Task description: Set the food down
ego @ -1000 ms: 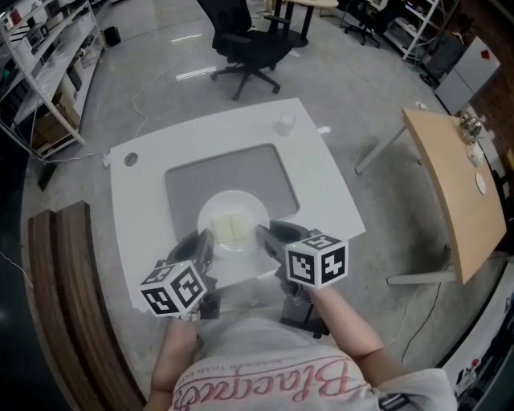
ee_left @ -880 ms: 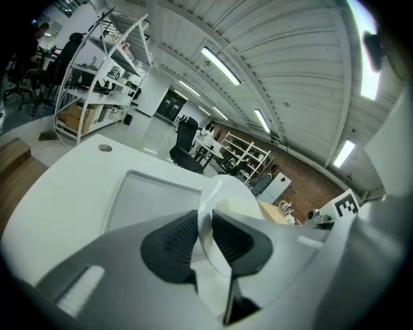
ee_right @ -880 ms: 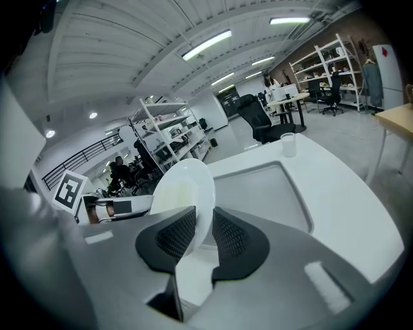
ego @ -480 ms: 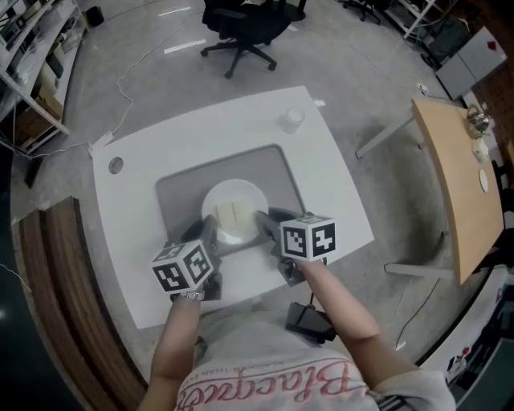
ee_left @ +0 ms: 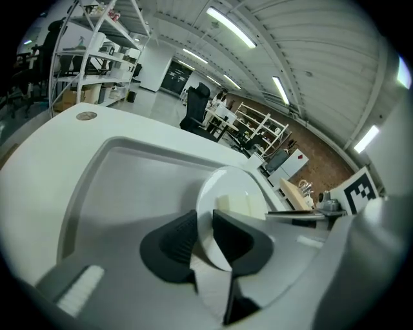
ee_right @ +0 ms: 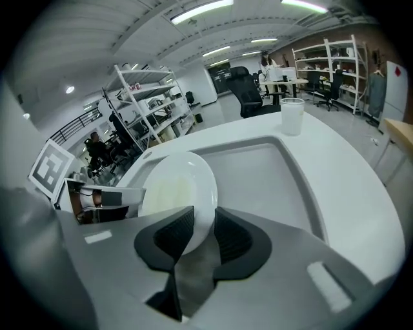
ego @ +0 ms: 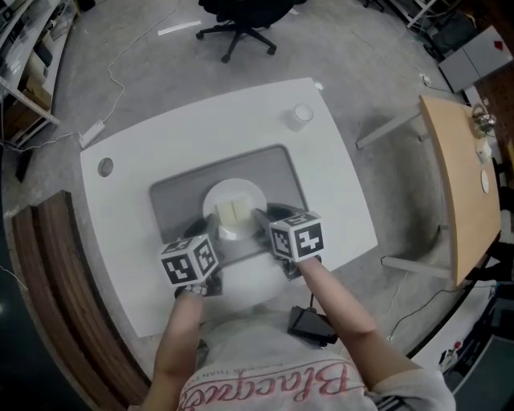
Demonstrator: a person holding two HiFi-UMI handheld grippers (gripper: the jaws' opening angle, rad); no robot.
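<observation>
A white plate point(ego: 214, 199) carrying two pale slabs of food point(ego: 234, 212) lies on the grey mat point(ego: 269, 172) of the white table point(ego: 161, 132). My left gripper point(ego: 204, 234) has the plate's near-left rim between its pads, and its jaws are opening. In the left gripper view the plate point(ee_left: 235, 187) and food point(ee_left: 236, 205) stand just beyond the left gripper point(ee_left: 205, 235). My right gripper point(ego: 262, 220) holds the near-right rim and its jaws are opening too. In the right gripper view, the plate point(ee_right: 177, 187) fills the slot of the right gripper point(ee_right: 203, 238).
A white cup point(ego: 301, 115) stands at the table's far right corner. A round cable hole point(ego: 105, 167) sits at the far left. A wooden table point(ego: 462, 185) is to the right, a wooden bench point(ego: 48, 305) to the left, an office chair point(ego: 241, 16) beyond.
The plate and both grippers have moved away from the near table edge onto the grey mat. The head view has shifted forward over the table.
</observation>
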